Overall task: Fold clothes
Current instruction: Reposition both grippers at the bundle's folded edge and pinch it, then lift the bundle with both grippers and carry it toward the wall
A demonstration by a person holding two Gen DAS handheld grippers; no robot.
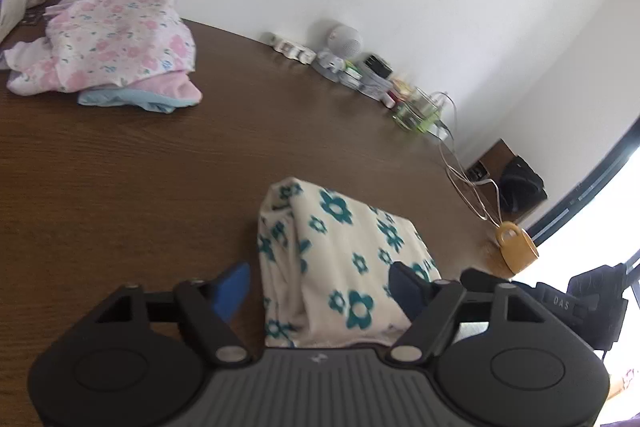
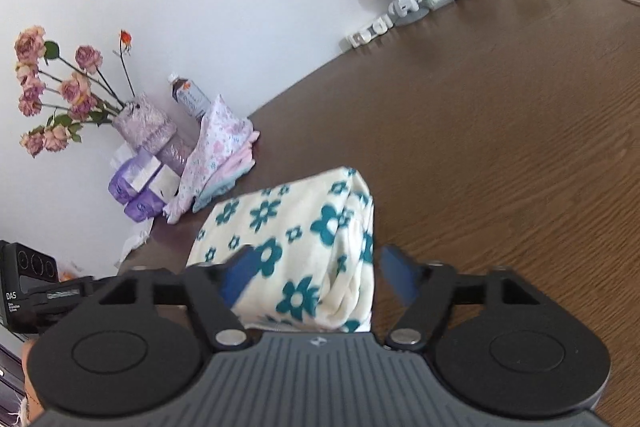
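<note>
Brown table (image 1: 120,167) filling both views. Pink floral heap (image 1: 120,39) at upper left of the left wrist view, well apart. Cream garment with teal flowers (image 1: 340,259) lying as a compact folded bundle at lower centre of both frames, long axis running away from the fingers. Left gripper (image 1: 320,287) spread wide, straddling the bundle's near end. Right gripper (image 2: 320,271) likewise apart, one blue pad over the cloth. Neither pinching. Both equally near. Fits a finished fold or one more fold pending.

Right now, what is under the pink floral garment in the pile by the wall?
Under the pink floral garment lie a plain pink piece and a light blue one, resting on the table. Anything deeper is covered.
</note>
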